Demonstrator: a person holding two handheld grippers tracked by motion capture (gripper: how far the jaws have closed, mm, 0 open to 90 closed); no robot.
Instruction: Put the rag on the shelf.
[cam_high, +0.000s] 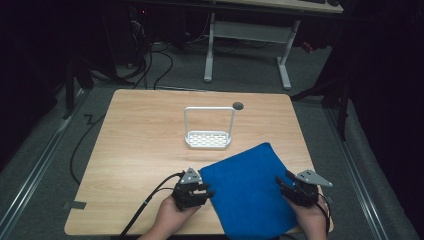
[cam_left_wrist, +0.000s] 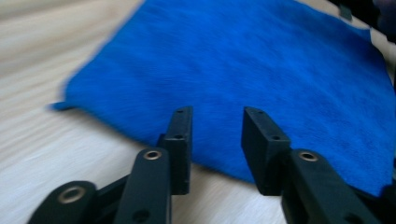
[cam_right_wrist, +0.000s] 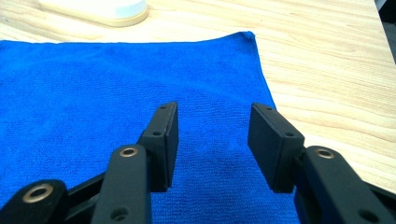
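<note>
We take the blue cloth (cam_high: 250, 192) as our landmark: it lies flat on the bench (cam_high: 140, 150), turned so that one corner points away from the person toward the white rack (cam_high: 208, 131), and its near part hangs at the bench's front edge. The relation that governs the coming move, as we judge it, is that the cloth lies between the two tongs, each facing one of its side edges. The left tongs (cam_high: 206, 190) stand at the cloth's left edge, the tips just at the hem; in the left gripper view they (cam_left_wrist: 217, 123) sit parted over the hem, with cloth below the gap and no fabric pinched. The right tongs (cam_high: 283, 182) reach in over the cloth's right edge; in the right gripper view they (cam_right_wrist: 212, 122) also stand parted, with the blue pile under and beyond the tips but not clamped. We therefore read both tongs as released and empty. Neither hand is clearly nearer; each is at its own edge. The rack stands apart from the cloth, beyond its far corner.
</note>
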